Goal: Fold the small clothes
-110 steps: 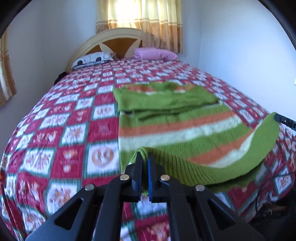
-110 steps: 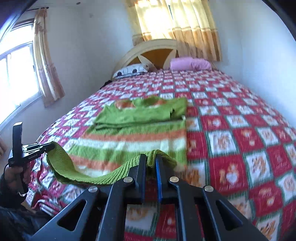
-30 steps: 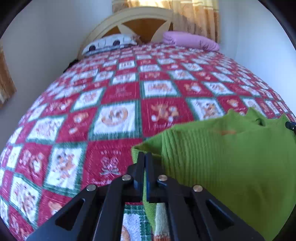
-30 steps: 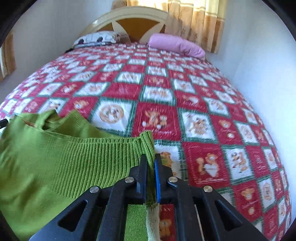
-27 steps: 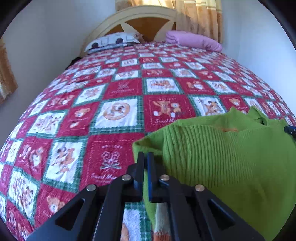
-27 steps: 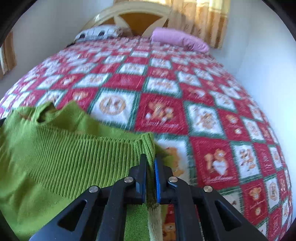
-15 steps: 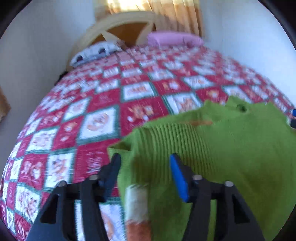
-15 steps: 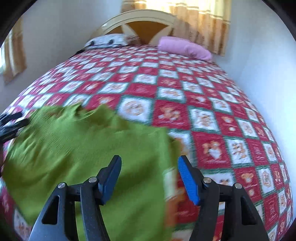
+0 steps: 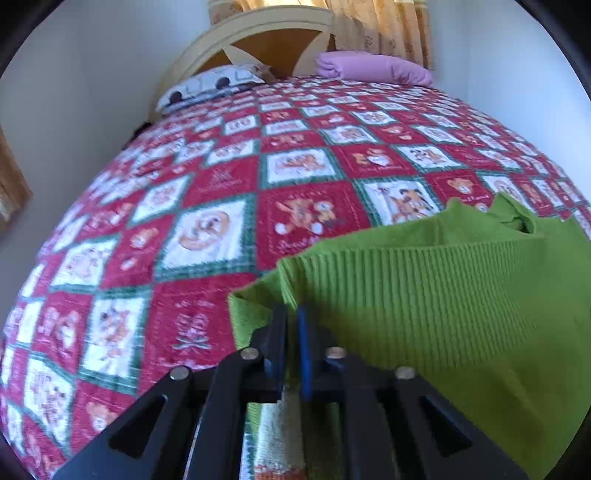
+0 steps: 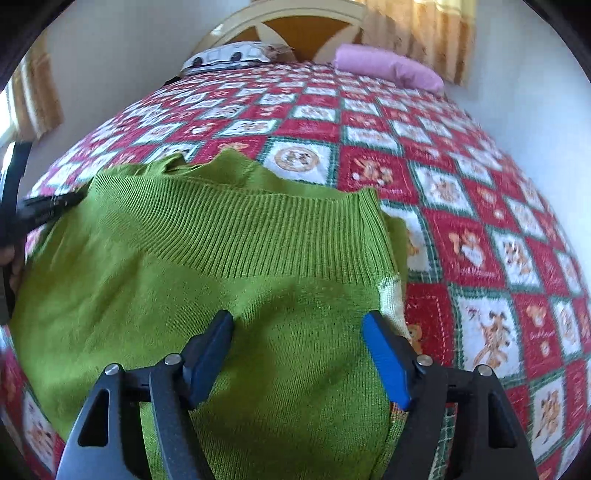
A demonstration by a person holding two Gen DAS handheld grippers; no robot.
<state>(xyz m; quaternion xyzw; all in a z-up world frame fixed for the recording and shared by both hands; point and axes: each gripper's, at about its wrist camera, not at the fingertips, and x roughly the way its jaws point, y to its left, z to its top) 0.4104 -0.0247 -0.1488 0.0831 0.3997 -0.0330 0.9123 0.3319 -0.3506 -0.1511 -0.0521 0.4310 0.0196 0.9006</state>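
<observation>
A green knitted sweater (image 10: 207, 280) with orange and cream stripes lies folded over on the bed's near end, ribbed hem on top. It also shows in the left wrist view (image 9: 436, 295). My left gripper (image 9: 291, 317) is shut on the sweater's near left corner. My right gripper (image 10: 297, 325) is open above the sweater's right part, jaws wide apart and empty. The left gripper shows at the left edge of the right wrist view (image 10: 44, 206).
The bed carries a red, white and green patchwork quilt (image 9: 207, 206), also seen in the right wrist view (image 10: 480, 206). A white pillow (image 9: 207, 86) and a pink pillow (image 9: 373, 68) lie by the headboard (image 9: 269, 33). Walls stand on both sides.
Both grippers carried the hem forward and folded the sweater over. Both opened half a second ago. The left has shut again on the left corner; the right stays open.
</observation>
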